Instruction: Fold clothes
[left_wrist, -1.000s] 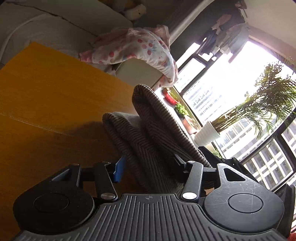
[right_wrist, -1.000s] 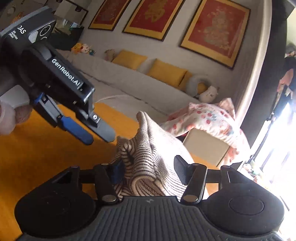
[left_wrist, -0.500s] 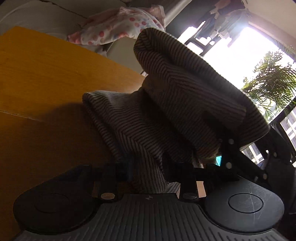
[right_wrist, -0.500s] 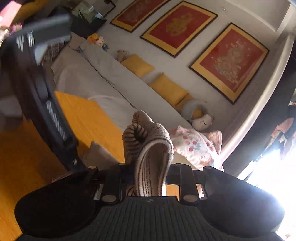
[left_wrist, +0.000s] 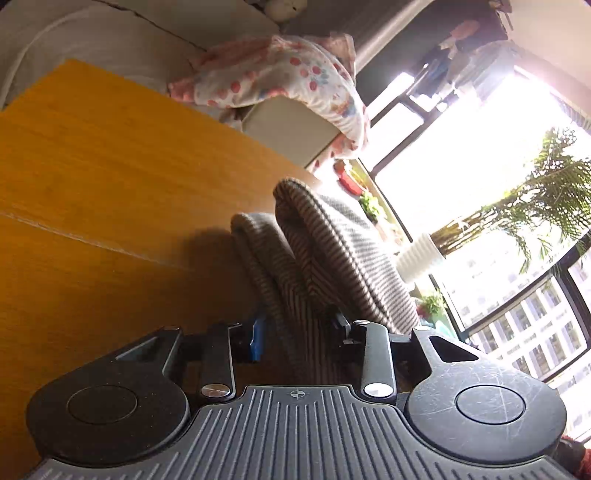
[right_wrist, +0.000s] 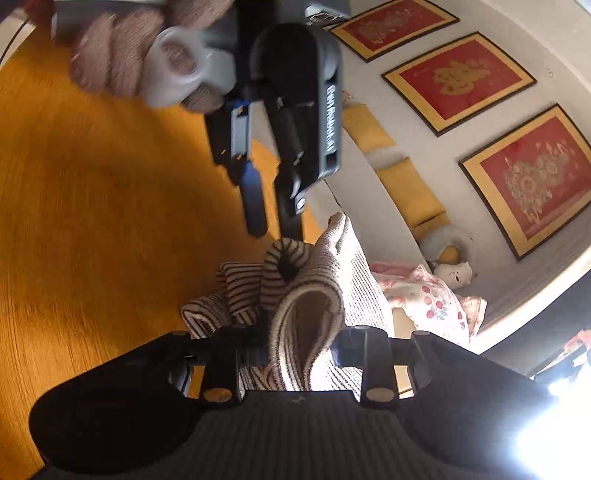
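A brown-and-cream striped knit garment (left_wrist: 332, 251) lies bunched in upright folds on the yellow wooden table (left_wrist: 92, 166). My left gripper (left_wrist: 301, 328) is narrowed around its near folds, which fill the gap between the blue pad and the black pad. In the right wrist view, my right gripper (right_wrist: 299, 350) is shut on a doubled-over fold of the garment (right_wrist: 317, 280). There the left gripper (right_wrist: 275, 230) reaches down from above, its fingertips at the top of the cloth, held by a hand (right_wrist: 122, 62). The view is blurred.
A grey sofa (left_wrist: 74, 37) runs behind the table, with a floral blanket (left_wrist: 280, 74) over a pale box. A window with a white plant pot (left_wrist: 421, 258) is at the right. Yellow cushions (right_wrist: 410, 188) and red framed pictures (right_wrist: 458, 77) line the wall.
Both grippers closed on the garment and lifted it. The cloth has since dropped back low onto the table. The right wrist view has rolled, and the left gripper now hangs from the top.
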